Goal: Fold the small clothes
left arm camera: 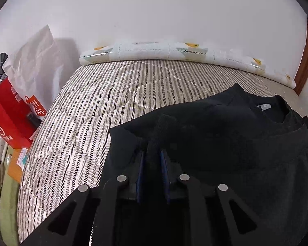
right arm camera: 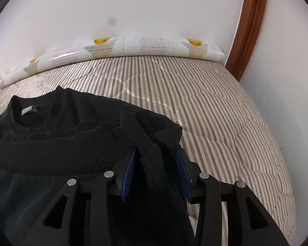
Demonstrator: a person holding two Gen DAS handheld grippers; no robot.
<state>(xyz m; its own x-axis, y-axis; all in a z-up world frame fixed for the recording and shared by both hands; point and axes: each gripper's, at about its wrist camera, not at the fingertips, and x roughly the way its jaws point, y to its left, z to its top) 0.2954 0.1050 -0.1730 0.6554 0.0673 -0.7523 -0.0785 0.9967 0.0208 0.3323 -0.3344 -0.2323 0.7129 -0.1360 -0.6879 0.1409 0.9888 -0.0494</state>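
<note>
A black sweater [left arm camera: 215, 123] lies on the striped bed [left arm camera: 88, 106], folded so that its ribbed hem sits just below the collar and grey neck label [left arm camera: 264, 107]. My left gripper [left arm camera: 152, 153] is at the sweater's left edge, its blue pads narrow and pressed on a strip of black ribbed cloth. In the right wrist view the sweater [right arm camera: 51, 149] fills the lower left. My right gripper [right arm camera: 157, 151] stands open at its right edge. A ribbed cuff [right arm camera: 133, 129] and a fold of cloth lie loosely between the pads, whose blue faces show.
A rolled patterned mat [left arm camera: 174, 51] lies along the white wall at the bed's far edge. Red boxes [left arm camera: 6, 114] and a white paper bag [left arm camera: 35, 61] stand left of the bed. A brown wooden frame [right arm camera: 250, 26] rises at the right. Bare striped cover [right arm camera: 215, 112] spreads right of the sweater.
</note>
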